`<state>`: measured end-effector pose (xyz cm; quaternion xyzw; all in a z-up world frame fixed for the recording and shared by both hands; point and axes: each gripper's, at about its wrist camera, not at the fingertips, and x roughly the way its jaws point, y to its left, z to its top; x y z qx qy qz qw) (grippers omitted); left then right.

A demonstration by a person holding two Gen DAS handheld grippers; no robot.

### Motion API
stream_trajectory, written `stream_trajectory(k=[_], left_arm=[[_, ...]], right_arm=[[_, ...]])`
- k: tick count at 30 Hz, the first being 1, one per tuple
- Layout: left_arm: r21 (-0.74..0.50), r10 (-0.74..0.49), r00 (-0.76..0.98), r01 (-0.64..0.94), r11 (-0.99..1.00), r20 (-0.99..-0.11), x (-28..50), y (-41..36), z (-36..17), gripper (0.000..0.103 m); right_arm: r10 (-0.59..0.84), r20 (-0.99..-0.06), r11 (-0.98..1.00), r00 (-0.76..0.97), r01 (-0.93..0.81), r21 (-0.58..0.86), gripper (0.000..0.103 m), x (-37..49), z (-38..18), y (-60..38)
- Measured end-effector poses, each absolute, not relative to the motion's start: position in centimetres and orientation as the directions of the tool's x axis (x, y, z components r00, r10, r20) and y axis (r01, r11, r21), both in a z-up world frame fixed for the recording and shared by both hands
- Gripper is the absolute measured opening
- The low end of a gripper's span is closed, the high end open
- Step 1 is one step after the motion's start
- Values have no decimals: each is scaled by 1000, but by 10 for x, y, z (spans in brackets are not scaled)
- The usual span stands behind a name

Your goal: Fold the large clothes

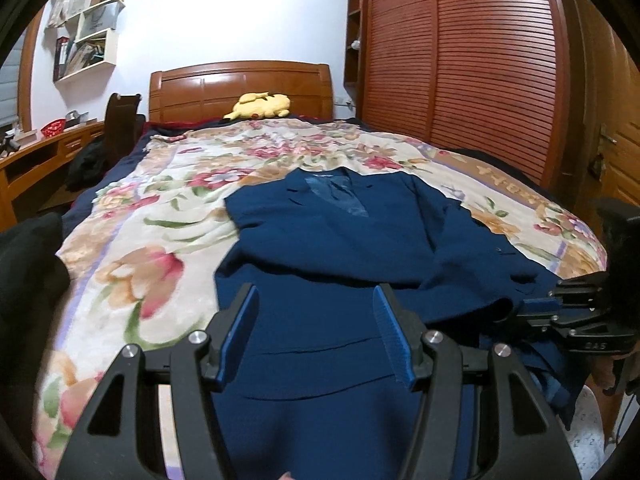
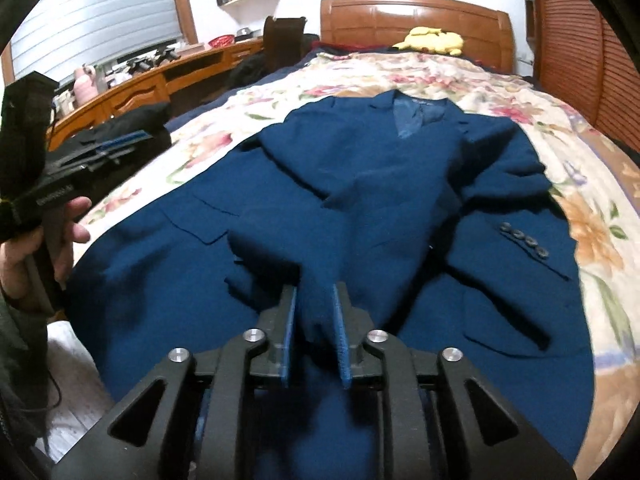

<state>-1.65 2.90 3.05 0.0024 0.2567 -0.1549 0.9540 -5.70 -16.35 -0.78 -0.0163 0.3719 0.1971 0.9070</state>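
A navy blue suit jacket [image 1: 352, 240] lies face up on the floral bedspread [image 1: 160, 208], collar toward the headboard. My left gripper [image 1: 316, 300] is open and empty, hovering over the jacket's lower left part. My right gripper [image 2: 316, 300] is shut on a bunched fold of the jacket [image 2: 400, 176] near its hem and lifts that cloth a little. The right gripper also shows in the left wrist view [image 1: 536, 306] at the right edge. The left gripper shows in the right wrist view [image 2: 120, 142], held in a hand at the far left. One sleeve with several buttons [image 2: 524, 240] lies at the right.
A wooden headboard [image 1: 240, 88] with a yellow plush toy [image 1: 260, 106] stands at the far end. A wooden desk [image 1: 36, 156] and a chair [image 1: 120, 120] are left of the bed. A slatted wardrobe [image 1: 460, 60] stands at the right. A dark garment [image 2: 132, 120] lies at the bed's left side.
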Motion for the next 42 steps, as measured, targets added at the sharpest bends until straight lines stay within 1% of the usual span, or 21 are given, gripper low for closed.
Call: stream_trajectory(k=[1, 3, 5, 7, 11, 14, 20, 25, 28, 29, 30, 31, 33, 34, 35, 36, 38, 42], left_arm=[[-74, -300, 816, 304, 950, -494, -15, 25, 30, 58], [-72, -308, 806, 317, 946, -506, -11, 16, 30, 58], [-77, -322, 787, 333, 940, -526, -4, 7, 29, 58], [-85, -337, 769, 350, 933, -543, 3, -2, 28, 58], [-97, -353, 730, 369, 924, -585, 19, -17, 22, 58], [-96, -357, 683, 389, 916, -637, 30, -33, 10, 58], [-58, -316, 582, 417, 907, -749, 49, -66, -19, 58], [-51, -308, 556, 428, 902, -772, 51, -79, -27, 58], [-90, -349, 525, 456, 886, -777, 49, -82, -29, 57], [-111, -375, 504, 477, 872, -778, 47, -84, -30, 50], [-121, -389, 495, 489, 864, -777, 45, -84, -29, 44], [-122, -397, 486, 502, 856, -779, 42, -85, -29, 42], [-125, -412, 472, 527, 841, -780, 38, -87, -29, 27], [-128, -420, 466, 537, 834, -779, 36, -88, -28, 24], [-124, -420, 468, 541, 832, -778, 34, -87, -27, 15], [-110, -410, 476, 539, 835, -778, 33, -87, -25, 2], [-58, -375, 517, 528, 847, -770, 31, -82, -16, 0], [-20, -335, 616, 460, 888, -713, 37, -53, 15, 0]], right_arm=[[344, -675, 922, 652, -370, 112, 29, -61, -5, -165], [329, -665, 927, 670, -365, 90, 38, -67, 0, -170], [312, -654, 932, 689, -357, 69, 40, -73, 5, -177], [299, -639, 937, 709, -345, 57, 44, -78, 10, -187], [256, -620, 953, 741, -302, 33, 46, -81, 14, -207], [238, -621, 960, 746, -276, 36, 46, -80, 12, -222], [224, -625, 969, 748, -241, 58, 46, -73, 5, -245], [228, -627, 968, 745, -241, 66, 46, -73, -2, -254], [231, -627, 968, 744, -240, 72, 46, -73, -5, -256], [232, -628, 968, 743, -239, 76, 46, -72, -6, -257], [233, -629, 968, 742, -238, 78, 46, -71, -7, -258], [233, -630, 968, 740, -238, 79, 46, -71, -8, -258], [230, -634, 969, 739, -236, 76, 46, -68, -9, -258], [228, -634, 969, 739, -236, 74, 46, -67, -9, -258], [230, -634, 969, 738, -237, 75, 46, -65, -9, -257], [229, -634, 969, 738, -237, 74, 46, -65, -9, -257], [225, -633, 969, 741, -238, 67, 46, -60, -8, -256], [209, -634, 970, 744, -239, 39, 46, -44, -6, -252]])
